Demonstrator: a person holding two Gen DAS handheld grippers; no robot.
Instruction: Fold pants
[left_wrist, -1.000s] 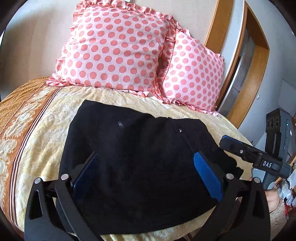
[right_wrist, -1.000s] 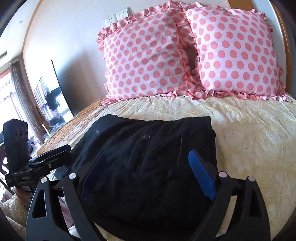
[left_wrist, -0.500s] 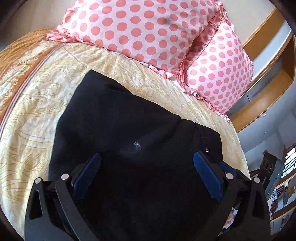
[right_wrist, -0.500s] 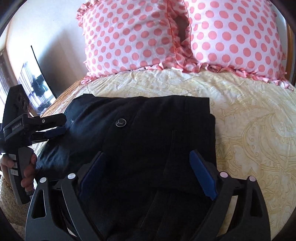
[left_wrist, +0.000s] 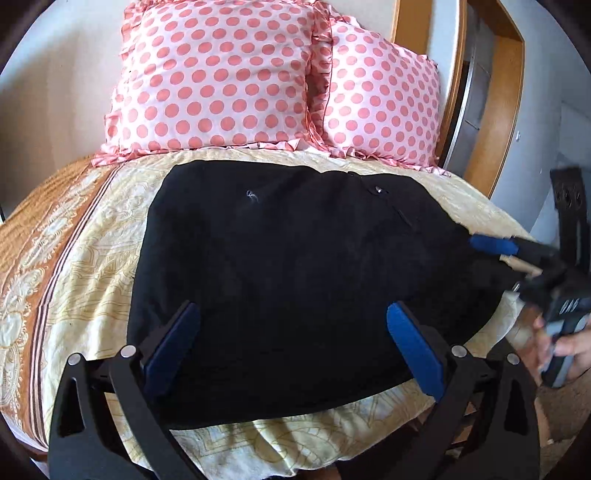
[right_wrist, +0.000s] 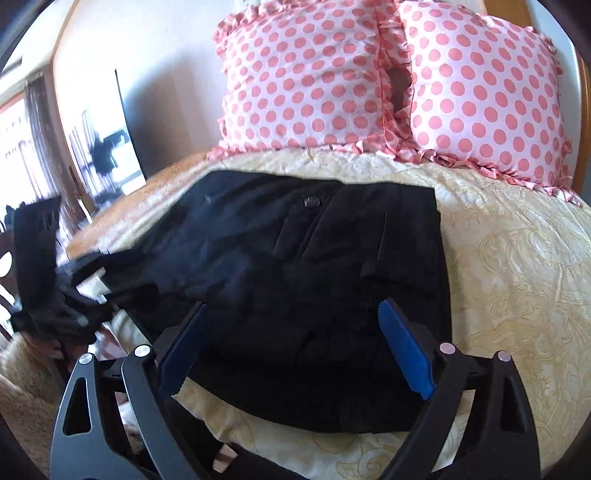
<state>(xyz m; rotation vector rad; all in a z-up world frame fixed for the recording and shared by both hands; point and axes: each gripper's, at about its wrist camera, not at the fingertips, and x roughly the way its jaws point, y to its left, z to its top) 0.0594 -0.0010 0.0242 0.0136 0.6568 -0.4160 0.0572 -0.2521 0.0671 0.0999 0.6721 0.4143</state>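
Left wrist view: left gripper (left_wrist: 291, 345) spread wide, holding nothing, above black pants (left_wrist: 295, 295) lying folded on the cream bedspread (left_wrist: 92, 288). Polka-dot pillows (left_wrist: 221, 81) at 12 o'clock. Right gripper (right_wrist: 291, 345) likewise spread wide, empty.

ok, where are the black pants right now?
The black pants lie folded on the yellow bedspread, in front of the two pink polka-dot pillows and centre in both wrist views, with both pairs of open fingers clear of them.
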